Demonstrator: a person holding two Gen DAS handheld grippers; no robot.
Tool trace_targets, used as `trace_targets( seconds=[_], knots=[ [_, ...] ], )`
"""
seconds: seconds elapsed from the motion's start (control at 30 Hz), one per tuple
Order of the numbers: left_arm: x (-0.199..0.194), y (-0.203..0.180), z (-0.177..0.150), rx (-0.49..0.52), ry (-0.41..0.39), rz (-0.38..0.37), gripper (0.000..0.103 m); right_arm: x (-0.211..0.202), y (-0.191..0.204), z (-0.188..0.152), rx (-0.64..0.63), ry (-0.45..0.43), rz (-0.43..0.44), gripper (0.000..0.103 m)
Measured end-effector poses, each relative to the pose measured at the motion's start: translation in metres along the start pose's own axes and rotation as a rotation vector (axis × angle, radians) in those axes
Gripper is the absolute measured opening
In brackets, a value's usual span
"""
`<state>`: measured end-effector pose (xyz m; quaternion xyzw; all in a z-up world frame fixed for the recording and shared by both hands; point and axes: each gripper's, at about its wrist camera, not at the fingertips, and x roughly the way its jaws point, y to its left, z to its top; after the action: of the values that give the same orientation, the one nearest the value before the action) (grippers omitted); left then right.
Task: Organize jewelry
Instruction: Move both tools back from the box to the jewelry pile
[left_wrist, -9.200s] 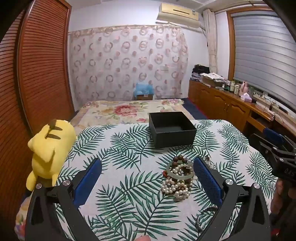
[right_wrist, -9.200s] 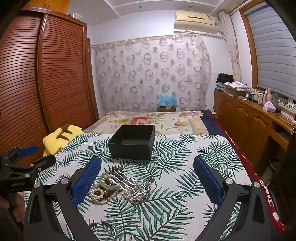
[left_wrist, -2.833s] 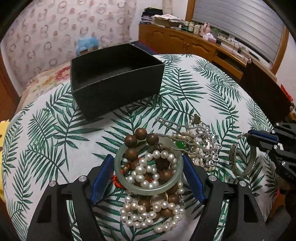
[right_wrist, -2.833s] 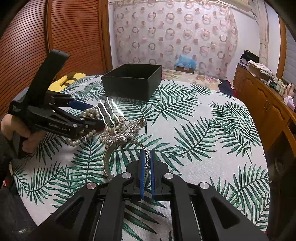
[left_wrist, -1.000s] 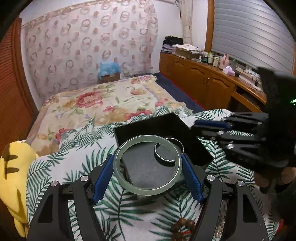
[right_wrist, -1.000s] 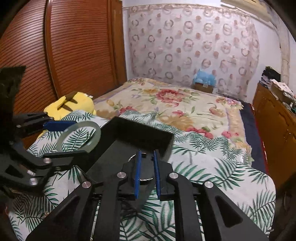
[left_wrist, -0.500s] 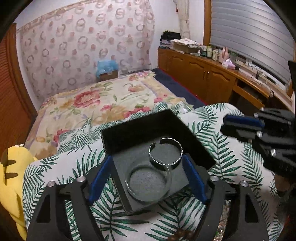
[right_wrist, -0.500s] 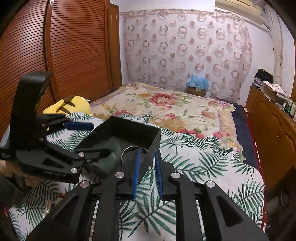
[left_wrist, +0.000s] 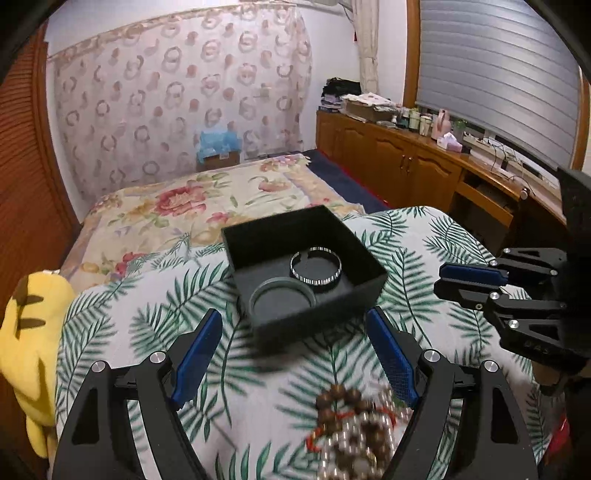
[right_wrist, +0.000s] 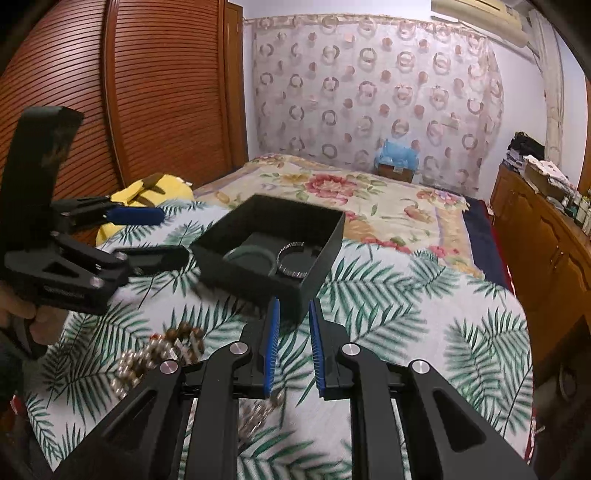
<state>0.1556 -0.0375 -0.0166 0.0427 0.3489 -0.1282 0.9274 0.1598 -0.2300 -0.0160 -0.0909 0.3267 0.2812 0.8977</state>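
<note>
Two bangles (left_wrist: 283, 296) now lie in the black box (left_wrist: 373, 266); left gripper (left_wrist: 295, 350) spread wide, right gripper (right_wrist: 293, 343) slightly parted, both empty and withdrawn.

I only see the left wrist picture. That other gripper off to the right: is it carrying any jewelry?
Observer: No. In the right wrist view the right gripper has a narrow gap between its blue pads, and nothing sits in it. The black box lies just beyond.
Operator: And who holds the gripper my camera rides on?
Observer: A person's hand, at the left edge of that view, holds the left gripper by its handle.
</note>
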Motion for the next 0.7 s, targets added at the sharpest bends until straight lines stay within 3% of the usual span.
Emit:
trace_targets(
  seconds=[0.07,0.33,0.43,0.7],
  knots=[
    [-0.008,0.000,-0.009,-0.007,0.000,-0.006,0.077,-0.003,0.007,-0.009,0.003,0.008,0.003,0.025],
    [-0.032,-0.001,-0.054,-0.039,0.022,-0.014,0.077,-0.019,0.028,-0.034,0.022,0.024,0.010,0.026],
    [-0.038,-0.001,-0.069,-0.057,0.034,-0.028,0.077,-0.023,0.034,-0.045,0.034,0.028,0.012,0.036],
    [-0.047,-0.011,-0.104,-0.050,0.076,-0.060,0.077,-0.025,0.039,-0.072,0.078,0.057,0.002,0.044]
  ],
)
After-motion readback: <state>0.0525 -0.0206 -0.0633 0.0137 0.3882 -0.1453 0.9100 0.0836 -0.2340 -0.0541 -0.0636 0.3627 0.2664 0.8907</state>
